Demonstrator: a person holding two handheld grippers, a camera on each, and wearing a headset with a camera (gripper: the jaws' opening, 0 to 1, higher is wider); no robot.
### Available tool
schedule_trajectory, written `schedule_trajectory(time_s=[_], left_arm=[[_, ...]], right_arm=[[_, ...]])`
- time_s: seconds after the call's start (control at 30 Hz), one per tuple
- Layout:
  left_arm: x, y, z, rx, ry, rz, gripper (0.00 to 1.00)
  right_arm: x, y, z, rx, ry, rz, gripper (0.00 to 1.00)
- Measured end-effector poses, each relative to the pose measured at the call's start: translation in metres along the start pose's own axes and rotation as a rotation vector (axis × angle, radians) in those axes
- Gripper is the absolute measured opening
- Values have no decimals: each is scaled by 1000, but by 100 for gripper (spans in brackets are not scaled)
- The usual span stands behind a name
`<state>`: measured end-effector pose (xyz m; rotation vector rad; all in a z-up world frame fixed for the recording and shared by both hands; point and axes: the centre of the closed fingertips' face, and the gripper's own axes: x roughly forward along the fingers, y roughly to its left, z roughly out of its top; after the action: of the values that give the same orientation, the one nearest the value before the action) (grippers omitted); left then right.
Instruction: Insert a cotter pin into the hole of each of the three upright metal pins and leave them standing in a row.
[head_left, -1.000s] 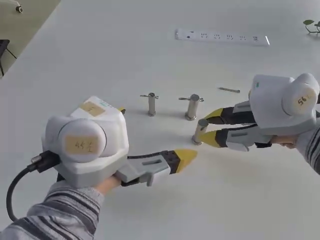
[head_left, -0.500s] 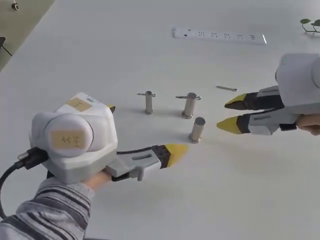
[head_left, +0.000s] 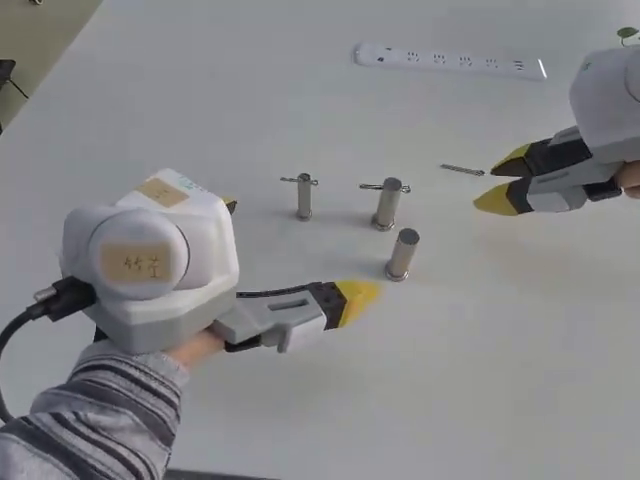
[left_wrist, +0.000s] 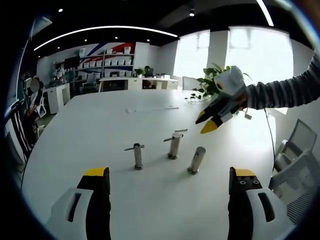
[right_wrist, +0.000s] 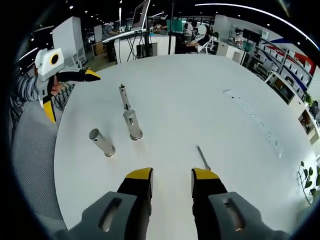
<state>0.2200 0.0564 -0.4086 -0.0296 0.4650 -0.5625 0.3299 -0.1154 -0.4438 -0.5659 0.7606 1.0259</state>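
Centre of the head view, on the white table (head_left: 200, 90): left pin (head_left: 304, 197), upright, crossed near its top by a cotter pin (head_left: 298, 181); middle pin (head_left: 387, 204), upright, crossed by a second cotter pin (head_left: 382, 187); third pin (head_left: 403, 254), upright, lower right of these, bare. Upper right: loose cotter pin (head_left: 462, 170) flat on the table, just beside the right gripper (head_left: 500, 180), jaws narrowly parted, empty. Bottom of the left gripper view: left gripper (left_wrist: 169, 175), jaws spread wide, empty. Top of the head view: power strip (head_left: 450, 60).
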Motion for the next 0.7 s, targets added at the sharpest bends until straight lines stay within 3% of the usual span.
schedule_trajectory(time_s=[0.17, 0.37, 0.7], left_arm=[[-1, 2, -2, 20, 19, 4, 99], [0, 5, -7, 4, 24, -2, 99], [2, 9, -10, 9, 40, -6, 97]], right_arm=[[8, -13, 0, 13, 39, 2, 25], [19, -31, -1, 46, 87, -13, 22], [34, -39, -7, 51, 151, 9, 14]])
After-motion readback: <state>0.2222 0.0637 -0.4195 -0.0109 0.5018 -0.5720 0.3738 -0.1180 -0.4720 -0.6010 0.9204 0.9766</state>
